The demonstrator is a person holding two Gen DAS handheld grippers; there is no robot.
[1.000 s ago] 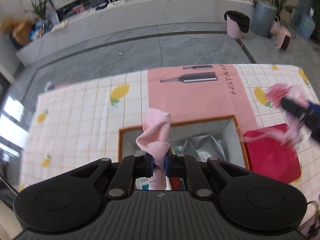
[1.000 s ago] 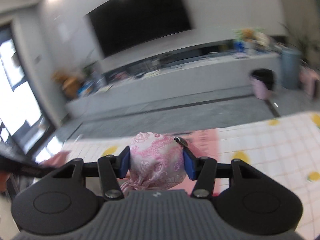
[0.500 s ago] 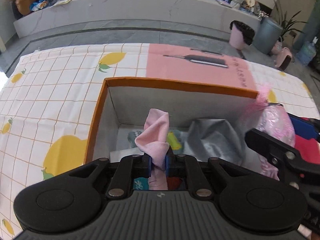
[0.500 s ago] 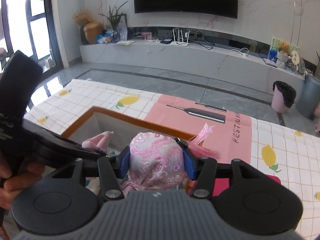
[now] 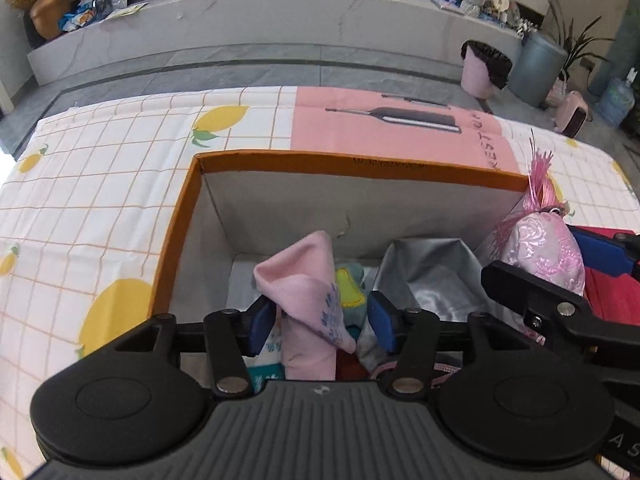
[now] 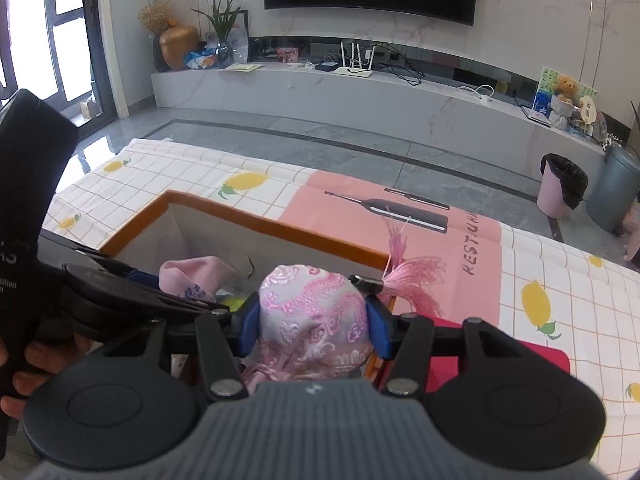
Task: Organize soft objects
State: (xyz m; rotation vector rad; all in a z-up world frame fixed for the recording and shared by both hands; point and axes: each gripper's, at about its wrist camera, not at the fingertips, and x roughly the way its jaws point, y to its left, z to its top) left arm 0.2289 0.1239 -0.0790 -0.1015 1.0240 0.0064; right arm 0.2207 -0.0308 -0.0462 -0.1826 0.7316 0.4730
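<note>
We record the orange-rimmed box [image 5: 182, 216] as our landmark on the lemon-print tabletop [image 5: 100, 160]. Over its near left part, our left gripper [image 5: 320, 322] stands with jaws parted wide; the pink cloth [image 5: 308, 292] sits upright between them, touching neither pad that we can see. At the box's right edge, our right gripper [image 6: 312, 322] clamps the pink brocade pouch [image 6: 312, 316], tassel [image 6: 412, 272] pointing away. A red mat [image 6: 536, 356] lies right of the box.
</note>
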